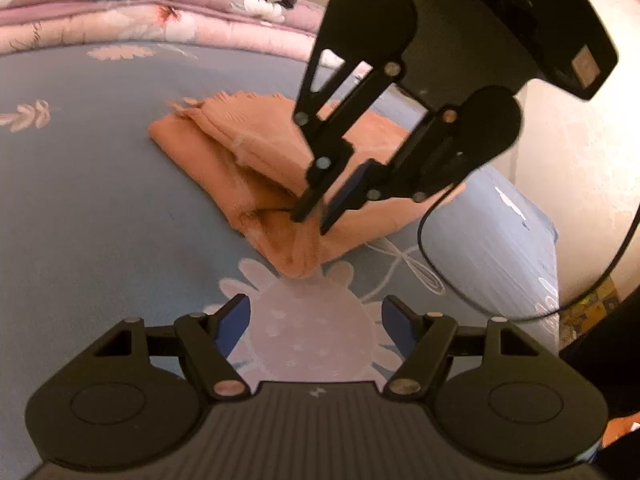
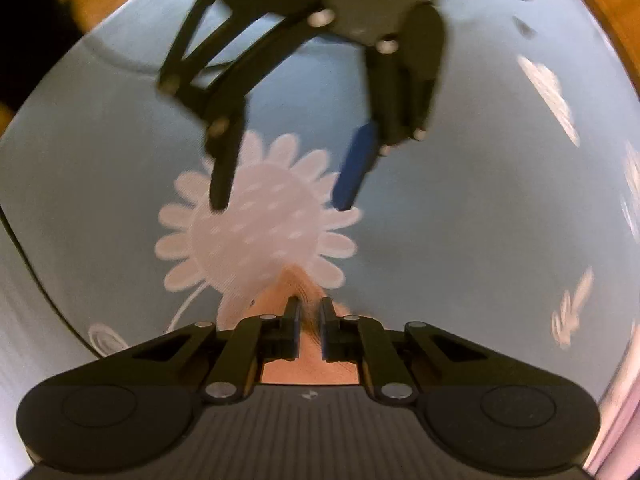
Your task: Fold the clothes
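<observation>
We see a peach-orange garment (image 1: 256, 160), partly folded, lying on a blue flowered bed sheet (image 1: 88, 200) at mid-frame of the left wrist view; its long axis runs from a ribbed, fringed end at upper left down to a bunched corner at lower centre, just touching a big white flower print (image 1: 304, 320). The right tool (image 1: 310, 220) comes down from the upper right, its tips drawn together and pinching a ridge of the garment near that corner; its own view shows the cloth between the two narrow fingers (image 2: 294, 320). The left tool (image 1: 316, 320) hovers over the flower print at the bottom of the frame, its tips wide apart and holding nothing. Bare sheet stretches to the left; a folded pink quilt (image 1: 120, 12) lines the top, and the bed's edge falls away at the right.
</observation>
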Demonstrator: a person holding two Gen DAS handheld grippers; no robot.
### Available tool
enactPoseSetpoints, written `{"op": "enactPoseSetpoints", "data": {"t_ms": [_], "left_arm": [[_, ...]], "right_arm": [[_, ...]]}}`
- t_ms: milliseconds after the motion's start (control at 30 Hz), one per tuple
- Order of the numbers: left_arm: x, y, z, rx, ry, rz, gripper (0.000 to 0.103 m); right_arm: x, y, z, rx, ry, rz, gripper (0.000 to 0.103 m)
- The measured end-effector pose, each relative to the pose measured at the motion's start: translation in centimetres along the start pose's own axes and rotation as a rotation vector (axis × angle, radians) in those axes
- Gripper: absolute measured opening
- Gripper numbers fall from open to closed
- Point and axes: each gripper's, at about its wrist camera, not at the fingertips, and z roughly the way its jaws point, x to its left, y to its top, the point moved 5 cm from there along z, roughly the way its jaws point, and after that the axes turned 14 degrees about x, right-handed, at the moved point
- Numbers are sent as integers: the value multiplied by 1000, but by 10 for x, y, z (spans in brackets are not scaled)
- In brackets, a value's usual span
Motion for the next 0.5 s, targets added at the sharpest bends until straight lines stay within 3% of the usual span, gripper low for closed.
{"op": "enactPoseSetpoints", "data": {"t_ms": [233, 267, 367, 500], "left_arm": [[1, 21, 3, -38, -10, 31, 72], [1, 26, 6, -43, -16, 35, 72], [4, 39, 19, -44, -57, 38, 72], [13, 53, 44, 11, -152, -6, 70]], "right_arm": [[-13, -8, -13, -3, 2, 200, 26], [-14, -10, -16, -3, -6, 244, 33], [-18, -21, -21, 8, -18, 373, 36], [-16, -44, -22, 23, 32, 555, 37]]}}
